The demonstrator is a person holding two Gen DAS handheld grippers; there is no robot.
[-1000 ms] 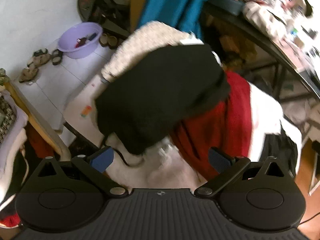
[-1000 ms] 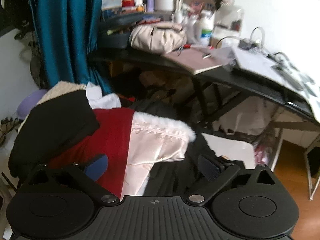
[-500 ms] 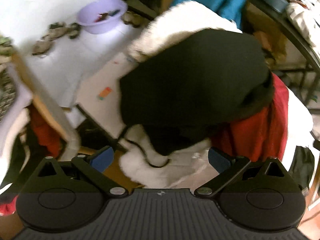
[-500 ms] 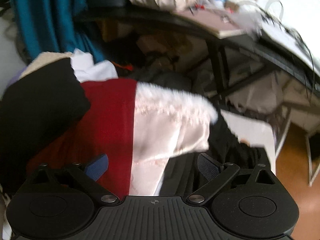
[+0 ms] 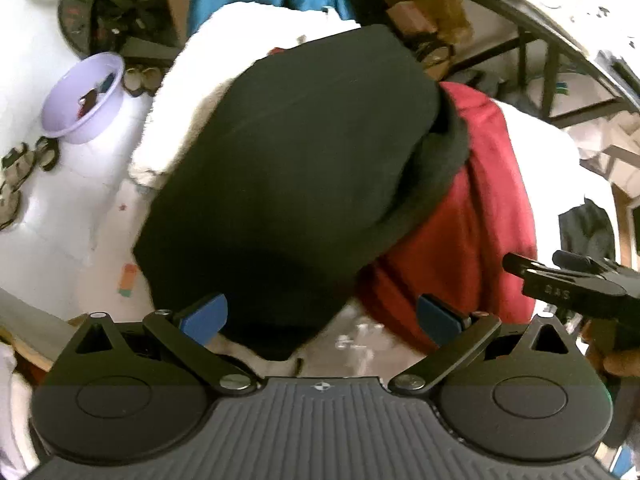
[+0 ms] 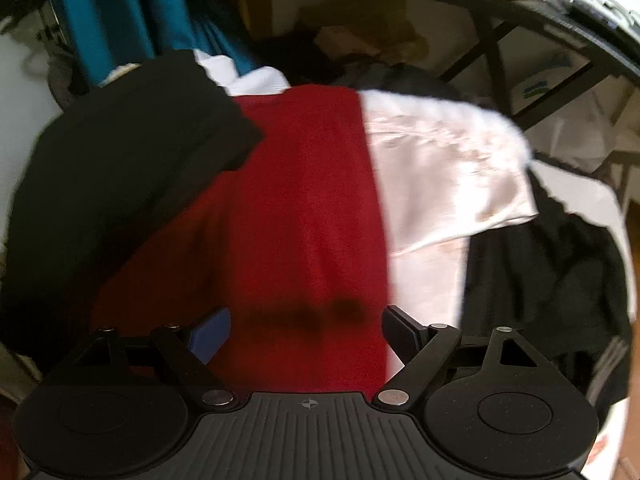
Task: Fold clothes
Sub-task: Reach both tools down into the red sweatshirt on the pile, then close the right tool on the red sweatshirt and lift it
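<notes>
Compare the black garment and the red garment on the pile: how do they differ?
The black garment lies on top and overlaps the red garment, which sits partly beneath it. Black lies nearer the purple basin; red borders the pale satin piece. Both are plain and unfolded.

A lilac basin (image 5: 82, 98) sits on the white floor (image 5: 28, 60) with sandals (image 5: 24, 164) near it — a teal curtain (image 6: 120, 12) hangs behind, beside a black desk (image 6: 520, 4).
</notes>
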